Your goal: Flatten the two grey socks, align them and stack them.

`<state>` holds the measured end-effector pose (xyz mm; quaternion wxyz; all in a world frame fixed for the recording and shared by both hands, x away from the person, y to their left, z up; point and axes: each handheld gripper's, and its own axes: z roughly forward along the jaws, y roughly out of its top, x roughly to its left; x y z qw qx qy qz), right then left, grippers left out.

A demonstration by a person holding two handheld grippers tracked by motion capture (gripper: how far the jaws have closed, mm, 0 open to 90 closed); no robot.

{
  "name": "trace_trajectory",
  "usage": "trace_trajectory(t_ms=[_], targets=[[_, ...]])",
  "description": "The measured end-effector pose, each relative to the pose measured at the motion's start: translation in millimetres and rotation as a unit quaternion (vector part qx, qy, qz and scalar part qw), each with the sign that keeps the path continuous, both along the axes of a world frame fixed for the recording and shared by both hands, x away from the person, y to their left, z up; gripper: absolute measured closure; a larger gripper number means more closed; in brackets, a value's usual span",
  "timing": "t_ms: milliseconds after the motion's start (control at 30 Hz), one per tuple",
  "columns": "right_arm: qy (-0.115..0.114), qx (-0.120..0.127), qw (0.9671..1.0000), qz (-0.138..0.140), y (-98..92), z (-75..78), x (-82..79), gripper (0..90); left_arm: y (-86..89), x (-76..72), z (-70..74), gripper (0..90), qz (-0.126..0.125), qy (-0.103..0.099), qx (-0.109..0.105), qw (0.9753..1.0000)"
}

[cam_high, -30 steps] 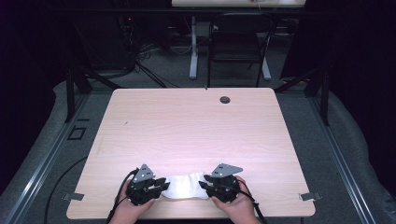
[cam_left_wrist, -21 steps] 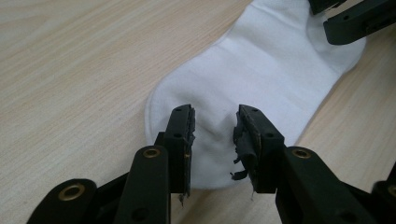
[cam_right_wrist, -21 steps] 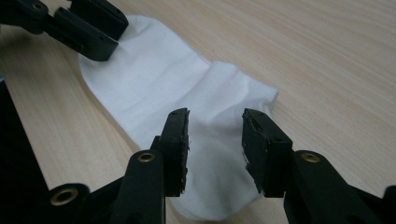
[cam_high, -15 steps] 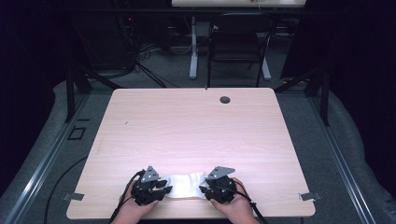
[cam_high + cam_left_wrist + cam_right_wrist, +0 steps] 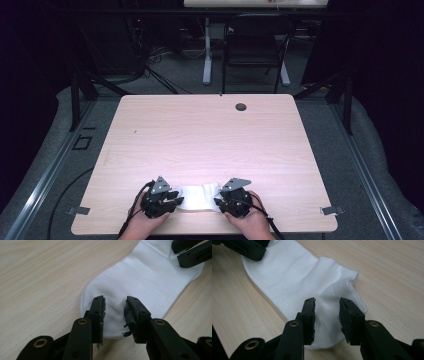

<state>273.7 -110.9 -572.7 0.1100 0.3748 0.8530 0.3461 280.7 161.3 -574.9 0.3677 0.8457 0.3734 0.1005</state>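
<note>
Your left gripper [image 5: 114,312] has its jaws parted by a small gap, poised over the rounded toe end of the white sock [image 5: 147,282], with nothing pinched between them. Your right gripper [image 5: 327,315] stands the same way, slightly open and empty, over the opposite end, where the cuff opening folds back. In the high view both grippers sit at the near edge of the table [image 5: 210,140], the left one [image 5: 172,201] and the right one [image 5: 220,201] bracketing the sock [image 5: 199,196], which lies flat between them, stretched across from one to the other.

You look to be at the gripping stage: each tool lined up on its own end, neither closed yet. I can't tell whether the jaw tips touch the fabric or hover just above it. The next move likely calls for pressing down so the lower edges catch cloth, then closing both together. Grab only the top layer at the cuff if you mean to open it.
</note>
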Motion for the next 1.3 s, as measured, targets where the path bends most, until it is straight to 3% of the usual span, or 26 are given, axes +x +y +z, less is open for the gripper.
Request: trace_trajectory(t_ms=[233,467,1167,1300], targets=[[-0.011,0.015,0.9996,-0.019,1.5,-3.2,11.2,64.4,1.1,11.8,-1.8,66.1,0.013,-0.001,-0.013,0.9998],[-0.008,0.031,0.9989,-0.033,0.9,-4.6,20.1,63.6,2.1,20.6,-3.6,63.8,0.018,-0.006,-0.022,0.9996],[-0.018,0.039,0.9987,-0.028,0.6,-6.7,24.3,57.8,3.7,25.4,-5.7,57.6,0.017,-0.002,-0.043,0.9989],[-0.021,0.037,0.9989,-0.023,0.8,-4.8,23.8,54.8,4.5,25.5,-4.2,52.8,0.016,-0.001,-0.046,0.9988]])
